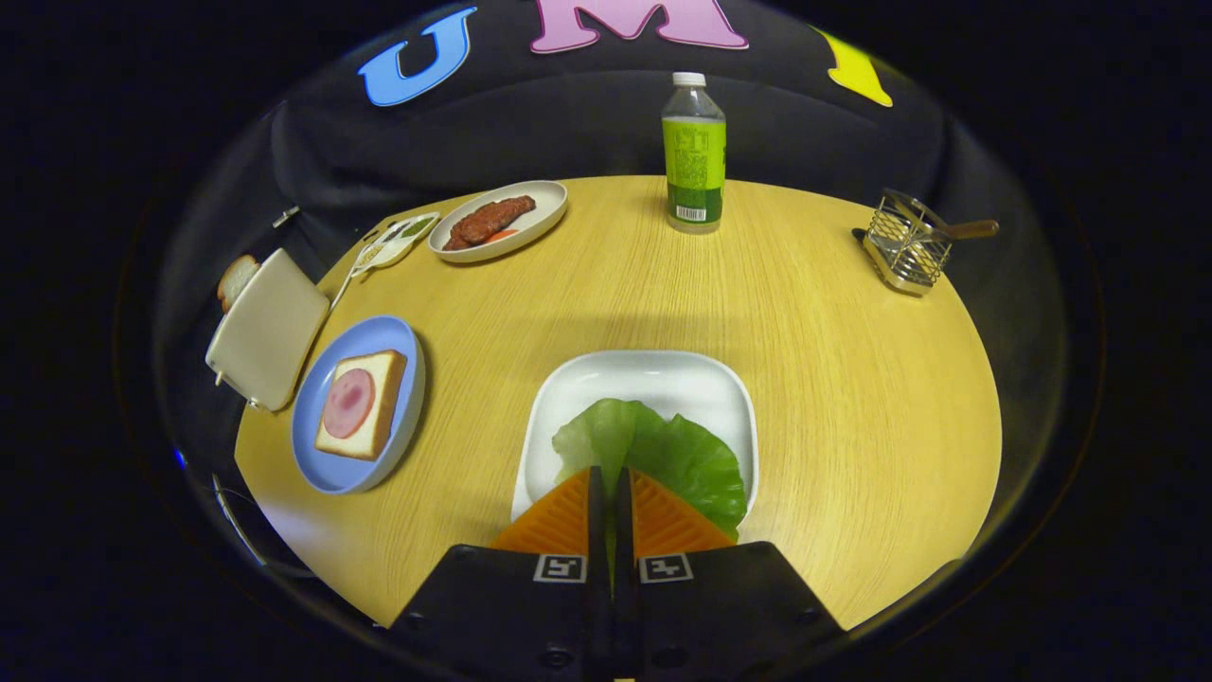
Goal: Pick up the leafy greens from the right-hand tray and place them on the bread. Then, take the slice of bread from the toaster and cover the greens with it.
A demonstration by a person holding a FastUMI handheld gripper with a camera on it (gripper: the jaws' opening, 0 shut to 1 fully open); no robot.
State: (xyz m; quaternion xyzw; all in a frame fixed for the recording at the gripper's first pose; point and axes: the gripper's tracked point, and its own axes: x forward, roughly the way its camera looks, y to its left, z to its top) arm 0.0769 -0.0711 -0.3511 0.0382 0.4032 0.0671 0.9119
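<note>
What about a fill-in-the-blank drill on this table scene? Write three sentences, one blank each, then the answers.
1. The fingers are closed on the edge of the ____ lying on the white tray.
2. The bread with a pink slice on top sits on a ____ plate.
3. The bottle at the table's far side stands ____.

Answers: leafy greens; blue; upright

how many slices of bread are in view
2. One bread slice, topped with a pink round of meat, lies on the blue plate left of the gripper. The other slice pokes from the toaster. More may be hidden inside.
</note>
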